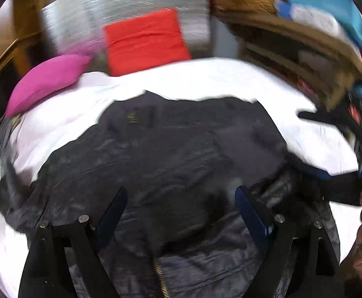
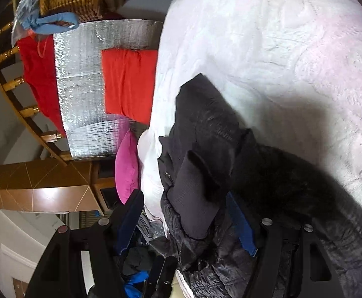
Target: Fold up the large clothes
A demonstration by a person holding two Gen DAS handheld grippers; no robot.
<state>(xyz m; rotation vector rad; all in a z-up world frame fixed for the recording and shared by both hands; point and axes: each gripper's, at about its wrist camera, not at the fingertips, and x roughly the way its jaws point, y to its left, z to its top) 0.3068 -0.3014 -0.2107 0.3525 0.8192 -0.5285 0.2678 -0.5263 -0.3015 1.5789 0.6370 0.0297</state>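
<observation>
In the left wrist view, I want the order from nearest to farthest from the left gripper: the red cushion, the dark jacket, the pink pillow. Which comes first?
Seen from the left gripper:
1. The dark jacket, directly under and ahead of the open fingers, spread on the white bedcover.
2. The pink pillow, farther, at the left edge of the bed.
3. The red cushion, farthest, beyond the bed against the silver sheet.

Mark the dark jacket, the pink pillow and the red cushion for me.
dark jacket (image 1: 171, 154): left wrist view, middle of its spread body on the white bedcover.
pink pillow (image 1: 46, 79): left wrist view, centre of its upper face.
red cushion (image 2: 128, 84): right wrist view, middle of its front.
</observation>
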